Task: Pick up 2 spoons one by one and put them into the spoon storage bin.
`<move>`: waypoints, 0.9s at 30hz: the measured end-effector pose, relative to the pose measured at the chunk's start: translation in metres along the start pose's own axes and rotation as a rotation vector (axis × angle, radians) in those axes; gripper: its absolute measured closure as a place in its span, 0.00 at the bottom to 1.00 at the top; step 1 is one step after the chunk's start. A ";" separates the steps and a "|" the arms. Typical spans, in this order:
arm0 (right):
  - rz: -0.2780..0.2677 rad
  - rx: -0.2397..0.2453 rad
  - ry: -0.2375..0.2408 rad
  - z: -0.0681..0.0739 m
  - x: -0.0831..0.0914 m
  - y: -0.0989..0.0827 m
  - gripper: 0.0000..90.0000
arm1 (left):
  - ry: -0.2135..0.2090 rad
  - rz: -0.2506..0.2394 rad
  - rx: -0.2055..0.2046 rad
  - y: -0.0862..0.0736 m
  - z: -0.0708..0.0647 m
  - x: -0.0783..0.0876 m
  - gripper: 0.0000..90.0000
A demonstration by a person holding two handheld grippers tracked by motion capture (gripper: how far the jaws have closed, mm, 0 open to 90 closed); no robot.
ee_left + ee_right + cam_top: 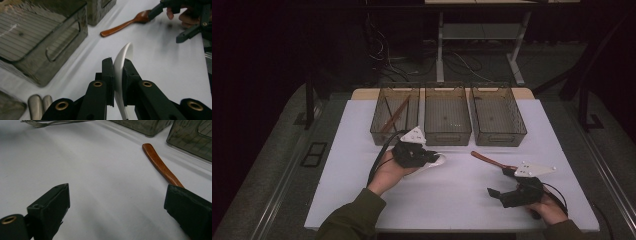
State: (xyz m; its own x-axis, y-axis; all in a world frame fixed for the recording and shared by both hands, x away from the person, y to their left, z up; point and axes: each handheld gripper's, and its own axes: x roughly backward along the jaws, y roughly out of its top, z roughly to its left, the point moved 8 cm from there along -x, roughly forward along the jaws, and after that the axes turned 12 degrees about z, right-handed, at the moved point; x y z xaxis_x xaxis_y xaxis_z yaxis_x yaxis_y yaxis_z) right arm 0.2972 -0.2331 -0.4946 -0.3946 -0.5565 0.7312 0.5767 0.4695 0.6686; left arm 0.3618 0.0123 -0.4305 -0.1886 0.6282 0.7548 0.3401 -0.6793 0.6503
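Between the closed pads of the left gripper (pixel 118 75) sits a white spoon (pixel 122 58), pinched on edge, its curved end rising beyond the fingertips. From the high view the same left gripper (pixel 432 159) lies just in front of the left and middle bins, with the white spoon (pixel 438 161) protruding to its right over the white table (pixel 462 195).

Right gripper (pixel 501 181) stands released near the front right of the table, jaws wide apart with nothing pinched. One jaw is at the bowl end of a brown wooden spoon (pixel 487 159); whether it touches cannot be told. That wooden spoon (pixel 160 166) lies flat, handle pointing toward the bins.

Open table surface lies between the two grippers and along the front edge.

Three clear mesh-bottomed bins stand side by side along the far edge. Left bin (pixel 380 134) holds brown chopsticks (pixel 395 114) leaning diagonally. Middle bin (pixel 447 136) and right bin (pixel 499 137) appear bare inside. A fork (pixel 42 123) lies on the table in the right gripper view.
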 end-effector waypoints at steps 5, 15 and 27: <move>-0.003 0.003 -0.002 0.000 0.000 0.000 0.07 | 0.009 -0.014 0.003 0.011 0.007 0.000 0.91; -0.003 0.006 -0.004 -0.001 -0.001 0.000 0.07 | 0.032 -0.032 0.011 0.032 0.025 -0.006 0.91; -0.004 0.005 -0.002 -0.001 -0.001 0.000 0.07 | 0.064 -0.035 0.007 0.061 0.047 -0.010 0.91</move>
State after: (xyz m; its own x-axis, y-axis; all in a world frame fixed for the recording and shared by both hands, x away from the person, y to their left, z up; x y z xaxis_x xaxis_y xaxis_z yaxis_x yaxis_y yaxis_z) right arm 0.2983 -0.2330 -0.4949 -0.3984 -0.5571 0.7286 0.5712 0.4709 0.6723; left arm 0.4278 -0.0181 -0.4024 -0.2585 0.6260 0.7357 0.3385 -0.6546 0.6760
